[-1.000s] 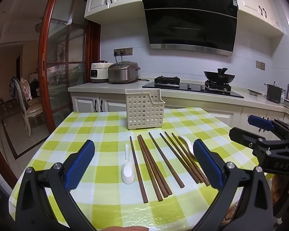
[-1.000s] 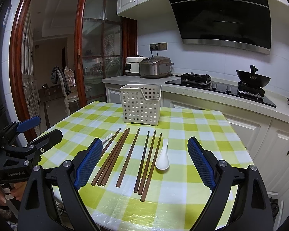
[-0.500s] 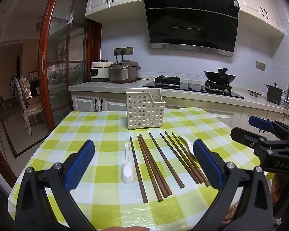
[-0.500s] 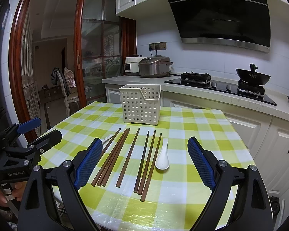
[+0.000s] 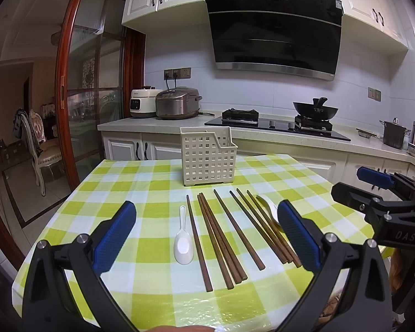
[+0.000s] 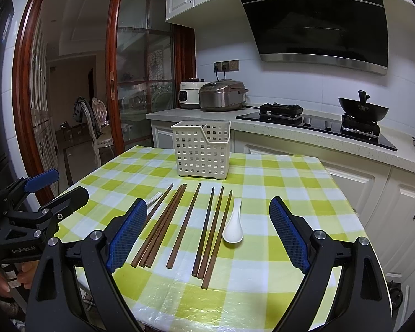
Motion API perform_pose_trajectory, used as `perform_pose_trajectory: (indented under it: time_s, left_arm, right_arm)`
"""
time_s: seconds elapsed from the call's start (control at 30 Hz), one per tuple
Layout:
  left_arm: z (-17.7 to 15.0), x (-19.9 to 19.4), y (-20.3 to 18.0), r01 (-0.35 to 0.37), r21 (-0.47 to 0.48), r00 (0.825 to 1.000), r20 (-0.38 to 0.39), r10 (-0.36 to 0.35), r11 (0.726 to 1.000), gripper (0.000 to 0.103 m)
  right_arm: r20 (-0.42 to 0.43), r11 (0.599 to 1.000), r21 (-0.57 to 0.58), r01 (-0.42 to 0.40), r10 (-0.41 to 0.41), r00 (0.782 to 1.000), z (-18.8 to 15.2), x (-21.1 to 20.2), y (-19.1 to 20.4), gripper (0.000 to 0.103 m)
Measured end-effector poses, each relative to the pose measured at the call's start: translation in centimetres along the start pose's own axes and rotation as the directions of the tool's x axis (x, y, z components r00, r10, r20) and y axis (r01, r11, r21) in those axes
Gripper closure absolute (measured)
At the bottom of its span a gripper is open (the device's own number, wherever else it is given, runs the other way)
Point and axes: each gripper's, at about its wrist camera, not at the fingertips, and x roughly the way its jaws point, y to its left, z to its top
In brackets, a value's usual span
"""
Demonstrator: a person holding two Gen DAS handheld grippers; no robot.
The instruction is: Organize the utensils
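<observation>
On the table [image 5: 141,182], covered by a green checked cloth, brown chopsticks [image 5: 224,235] lie side by side in a loose row, in front of the white basket [image 5: 207,157] that stands upright near the far edge. One white spoon [image 5: 183,244] lies bowl-up at the left end of the row. A second spoon [image 6: 233,225] lies at the right end; in the left wrist view the blue pad hides most of it. How many chopsticks there are is hard to count, since some lie touching. The left gripper [image 5: 207,238] is held wide apart above the near edge, gripping nothing. The right gripper [image 6: 209,235] is wide as well and empty. What the basket contains cannot be seen.
</observation>
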Motion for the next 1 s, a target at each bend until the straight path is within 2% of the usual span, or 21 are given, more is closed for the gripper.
perform_pose_trajectory:
  time_s: [0.77, 1.0]
  left_arm:
    - [-0.07, 0.06, -0.03, 0.003, -0.005, 1.000, -0.007, -0.004, 1.000, 0.004]
    - [-0.01, 0.17, 0.28, 0.014, -0.018, 1.000, -0.010, -0.014, 1.000, 0.004]
  right_arm:
    - [-0.005, 1.000, 0.005, -0.002, 0.002, 1.000, -0.04, 0.05, -0.17, 0.018]
    - [-0.022, 1.000, 0.017, 0.001, -0.001, 1.000, -0.95, 0.26, -0.05, 0.018]
